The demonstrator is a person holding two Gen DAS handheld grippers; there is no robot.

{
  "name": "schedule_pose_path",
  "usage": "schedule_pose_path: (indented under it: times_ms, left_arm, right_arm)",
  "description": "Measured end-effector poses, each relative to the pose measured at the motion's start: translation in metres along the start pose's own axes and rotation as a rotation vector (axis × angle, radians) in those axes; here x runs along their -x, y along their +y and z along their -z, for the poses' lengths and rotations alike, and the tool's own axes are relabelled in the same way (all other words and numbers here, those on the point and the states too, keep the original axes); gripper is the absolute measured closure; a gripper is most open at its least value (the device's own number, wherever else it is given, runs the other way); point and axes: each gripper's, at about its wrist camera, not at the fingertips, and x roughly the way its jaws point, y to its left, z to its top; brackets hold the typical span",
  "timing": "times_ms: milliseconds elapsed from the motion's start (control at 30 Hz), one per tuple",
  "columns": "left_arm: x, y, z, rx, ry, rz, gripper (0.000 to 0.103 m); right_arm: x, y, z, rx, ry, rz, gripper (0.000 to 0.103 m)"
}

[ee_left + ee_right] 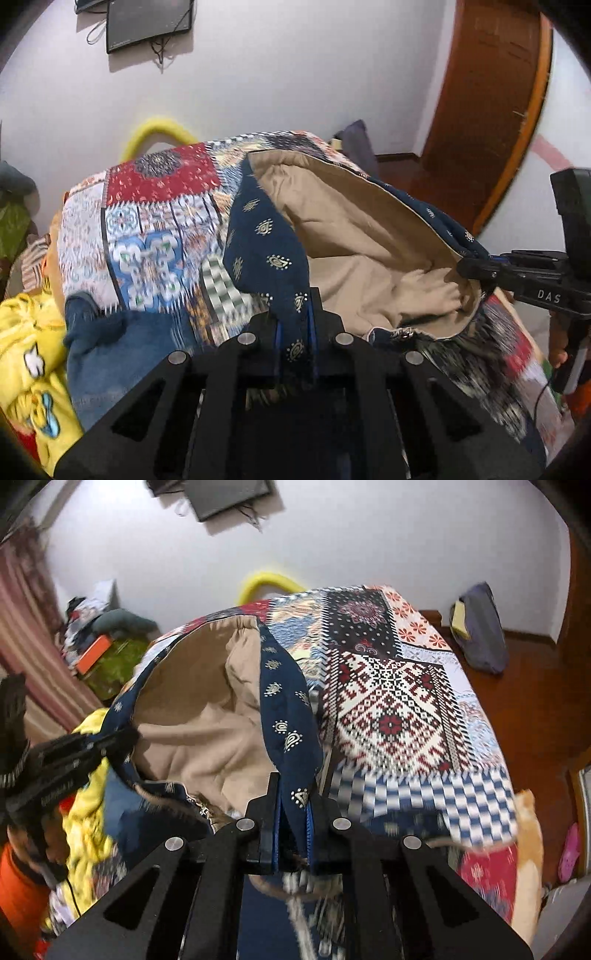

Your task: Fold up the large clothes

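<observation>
The left tongs (295,328) and the right tongs (293,812) each pinch the dark blue edge of the big garment (362,229). It hangs between them, spread open above the patchwork bed (399,686), probably so it can be laid flat for folding.

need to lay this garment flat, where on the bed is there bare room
Free: patchwork bedspread, between the navy beige-lined garment and the bed's floor-side edge. Crowded: yellow printed cloth and blue denim pile beside the garment.
</observation>
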Motion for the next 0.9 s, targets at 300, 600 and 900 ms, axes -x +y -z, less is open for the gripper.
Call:
schedule_pose_path:
  times_ms: [300,600,900]
  left_arm:
    - [0.024,-0.009,0.086,-0.017,0.103,0.012,0.092]
    - [-0.011,-0.009,0.162,-0.024,0.228,-0.058,0.088]
    - [0.010,-0.004,0.161,-0.013,0.178,-0.109,0.044]
  right_arm:
    - [0.012,0.000,0.083,-0.016,0.067,0.028,0.094]
    - [-0.005,-0.013,0.127,-0.018,0.143,0.127,0.093]
    - [0.016,0.003,0.118,0.017,0.147,0.164,0.059]
